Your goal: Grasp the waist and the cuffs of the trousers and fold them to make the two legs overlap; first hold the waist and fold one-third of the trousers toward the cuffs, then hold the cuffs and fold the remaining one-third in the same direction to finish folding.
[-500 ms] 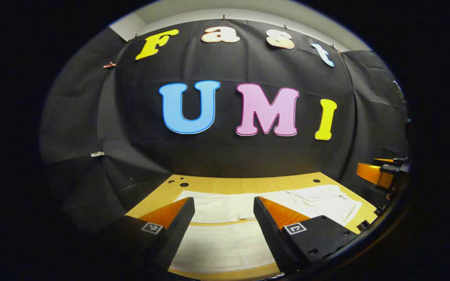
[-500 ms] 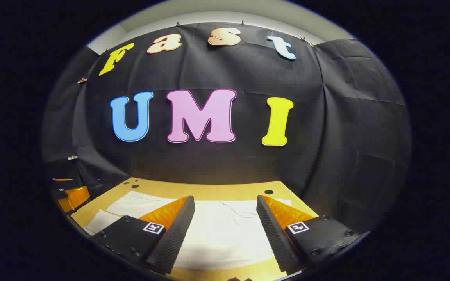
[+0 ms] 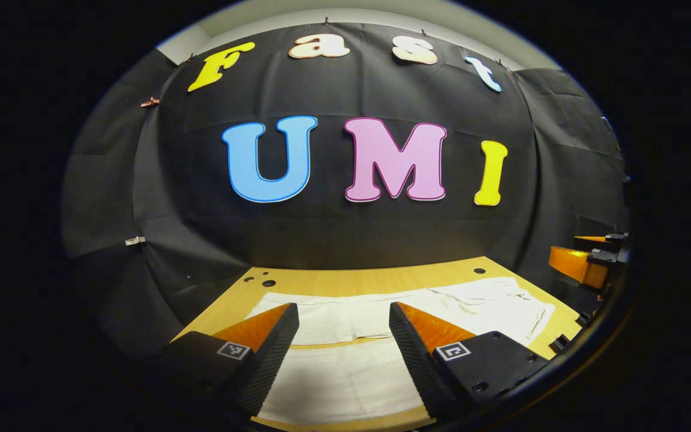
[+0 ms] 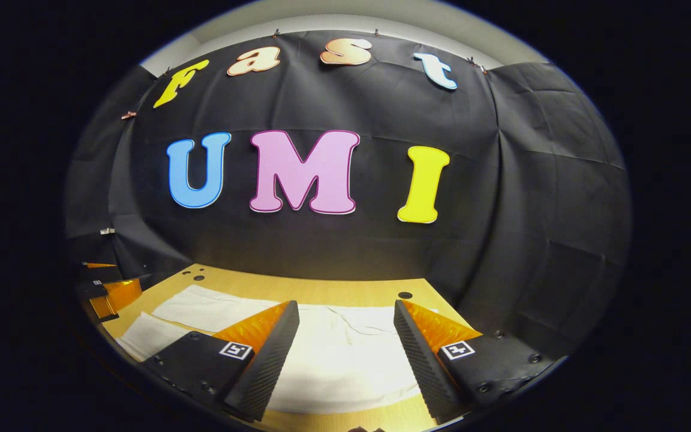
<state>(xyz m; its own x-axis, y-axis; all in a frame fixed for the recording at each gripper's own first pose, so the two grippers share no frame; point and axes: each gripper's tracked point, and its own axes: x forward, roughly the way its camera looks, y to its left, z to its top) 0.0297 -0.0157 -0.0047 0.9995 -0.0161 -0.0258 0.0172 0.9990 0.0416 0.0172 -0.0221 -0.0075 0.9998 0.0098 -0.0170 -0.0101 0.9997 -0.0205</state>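
Note:
White trousers (image 3: 345,336) lie flat on the wooden table (image 3: 357,279), two legs side by side with a strip of table between them, the wrinkled waist end (image 3: 501,306) toward the right. My left gripper (image 3: 344,318) hovers open above the leg end. In the right gripper view the same trousers (image 4: 339,354) spread under my right gripper (image 4: 345,315), which is open above the waist part. Each gripper appears far off in the other's view: the right gripper (image 3: 585,264) at the right edge, the left gripper (image 4: 108,291) at the left edge.
The table has small round holes near its far corners (image 3: 269,282) (image 4: 405,295). Black cloth walls close the booth right behind the table. A band of bare wood (image 4: 321,288) runs between the trousers and the far edge.
Both views have shifted slightly: the wall has slid up and left and more of the table shows. The trousers lie as before, and both grippers stay open.

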